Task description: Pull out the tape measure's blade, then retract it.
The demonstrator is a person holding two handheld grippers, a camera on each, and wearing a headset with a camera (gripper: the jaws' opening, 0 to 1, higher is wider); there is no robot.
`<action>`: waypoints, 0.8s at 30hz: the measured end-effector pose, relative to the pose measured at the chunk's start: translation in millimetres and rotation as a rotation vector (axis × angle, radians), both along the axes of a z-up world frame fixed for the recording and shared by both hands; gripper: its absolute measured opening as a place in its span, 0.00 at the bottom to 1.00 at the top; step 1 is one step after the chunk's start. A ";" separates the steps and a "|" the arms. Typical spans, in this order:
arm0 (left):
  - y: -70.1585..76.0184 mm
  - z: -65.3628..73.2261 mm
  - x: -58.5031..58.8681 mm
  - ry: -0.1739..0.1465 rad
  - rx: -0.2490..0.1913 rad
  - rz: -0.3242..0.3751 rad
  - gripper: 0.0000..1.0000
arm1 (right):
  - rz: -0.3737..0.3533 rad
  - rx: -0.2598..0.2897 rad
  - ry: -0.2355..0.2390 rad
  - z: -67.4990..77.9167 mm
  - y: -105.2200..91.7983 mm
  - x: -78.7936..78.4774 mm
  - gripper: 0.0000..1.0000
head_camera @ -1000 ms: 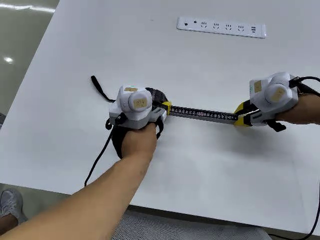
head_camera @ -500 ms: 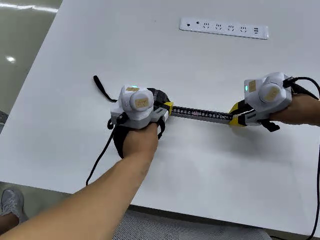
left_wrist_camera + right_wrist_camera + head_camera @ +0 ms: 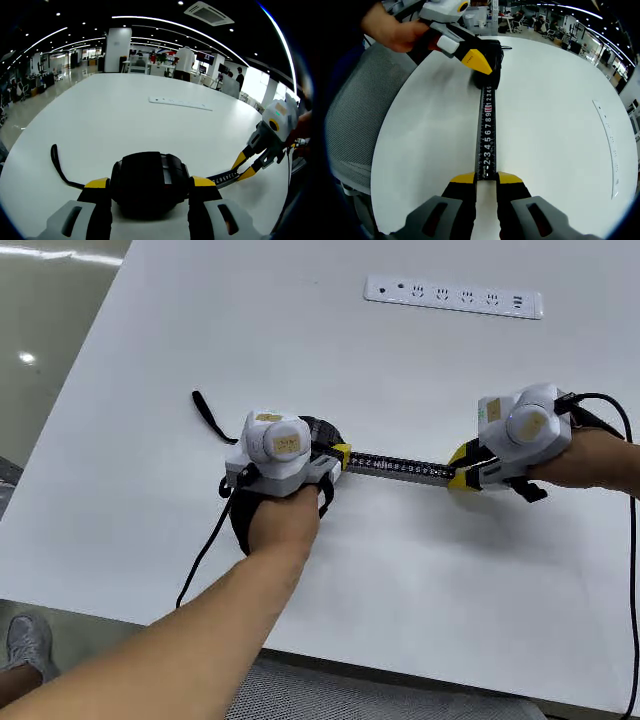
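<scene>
On the white tabletop, the left gripper clamps the black tape measure while the right gripper pinches its drawn-out blade by the end.

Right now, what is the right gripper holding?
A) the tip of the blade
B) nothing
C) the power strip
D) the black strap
A: the right gripper is shut on the tip of the blade, which runs back to the case in the left gripper.
</scene>
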State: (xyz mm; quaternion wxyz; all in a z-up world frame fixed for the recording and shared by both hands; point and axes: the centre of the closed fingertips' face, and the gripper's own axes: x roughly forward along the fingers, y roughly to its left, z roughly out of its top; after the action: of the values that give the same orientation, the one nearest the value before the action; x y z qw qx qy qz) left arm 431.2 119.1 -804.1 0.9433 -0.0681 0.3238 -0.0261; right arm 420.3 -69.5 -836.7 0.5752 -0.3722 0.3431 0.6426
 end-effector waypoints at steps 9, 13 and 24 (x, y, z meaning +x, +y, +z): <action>0.6 0.0 -0.4 0.000 -0.003 0.000 0.58 | 0.002 0.015 0.010 1.0 14.9 0.0 0.11; 0.7 0.4 -0.7 0.000 -0.005 0.000 0.58 | 0.007 0.021 0.011 0.9 21.8 -0.1 0.11; 0.2 0.9 -1.2 0.002 -0.007 -0.001 0.58 | 0.014 0.036 0.014 1.1 38.5 -0.1 0.11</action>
State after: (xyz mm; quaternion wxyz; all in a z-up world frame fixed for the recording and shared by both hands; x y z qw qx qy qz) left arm 430.0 119.3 -803.2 0.9427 -0.0712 0.3247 -0.0276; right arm 420.2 -31.0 -835.6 0.5749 -0.3598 0.3329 0.6552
